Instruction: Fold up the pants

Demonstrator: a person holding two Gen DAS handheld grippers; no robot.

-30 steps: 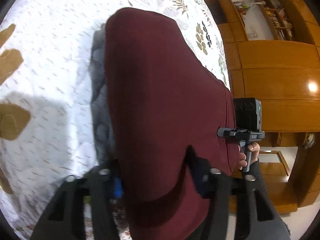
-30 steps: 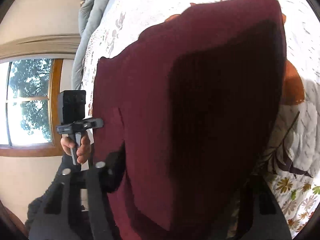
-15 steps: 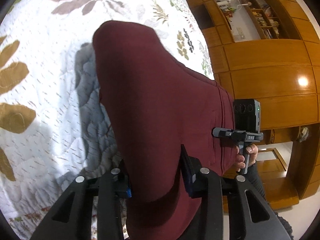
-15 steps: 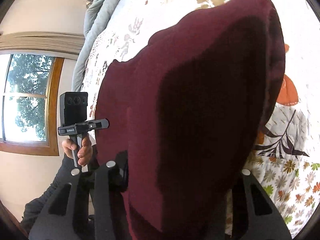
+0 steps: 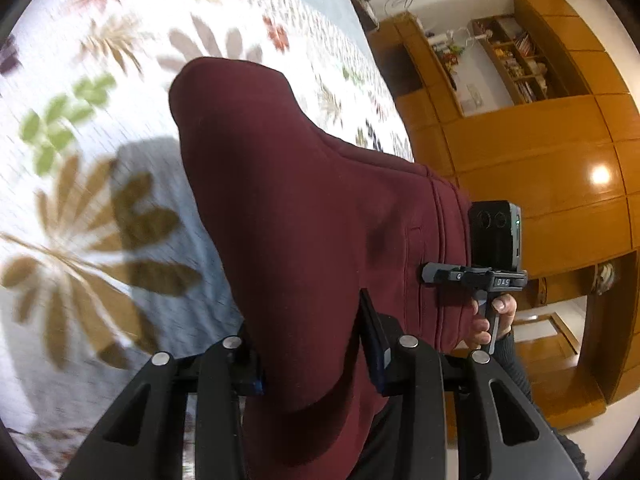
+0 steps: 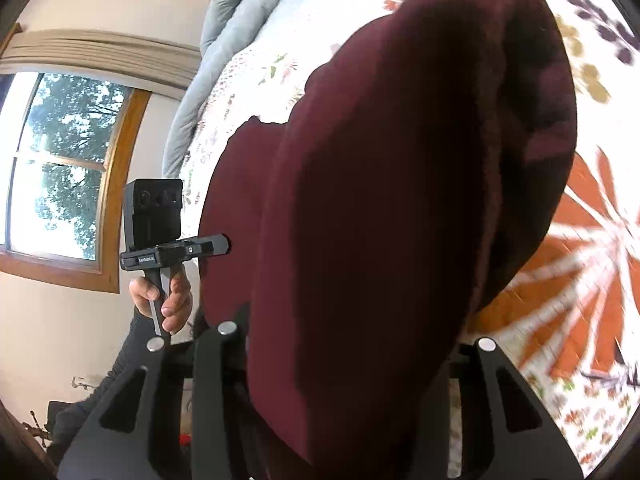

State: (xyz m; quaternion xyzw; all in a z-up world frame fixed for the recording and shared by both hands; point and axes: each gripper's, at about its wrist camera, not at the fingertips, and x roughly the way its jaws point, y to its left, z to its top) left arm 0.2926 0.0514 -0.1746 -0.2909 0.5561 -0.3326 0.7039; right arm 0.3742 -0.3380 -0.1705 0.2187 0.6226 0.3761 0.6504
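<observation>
The maroon pants (image 5: 304, 208) hang lifted above the floral quilt, stretched between both grippers. My left gripper (image 5: 312, 344) is shut on one edge of the pants, the cloth draping over its jaws. My right gripper (image 6: 352, 352) is shut on the other edge, and the pants (image 6: 400, 184) fill most of its view and hide its fingertips. The right gripper's body also shows in the left wrist view (image 5: 480, 272), at the waistband side. The left gripper's body shows in the right wrist view (image 6: 172, 248).
The bed's white floral quilt (image 5: 80, 160) lies below the pants. A grey blanket (image 6: 240, 20) is bunched at the bed's far end. A wooden wardrobe and shelves (image 5: 540, 160) stand beside the bed. A window (image 6: 52, 168) is on the other side.
Both grippers have lifted the pants higher off the quilt and carried them along the bed; the hanging cloth has swung, and the quilt now blurs beneath.
</observation>
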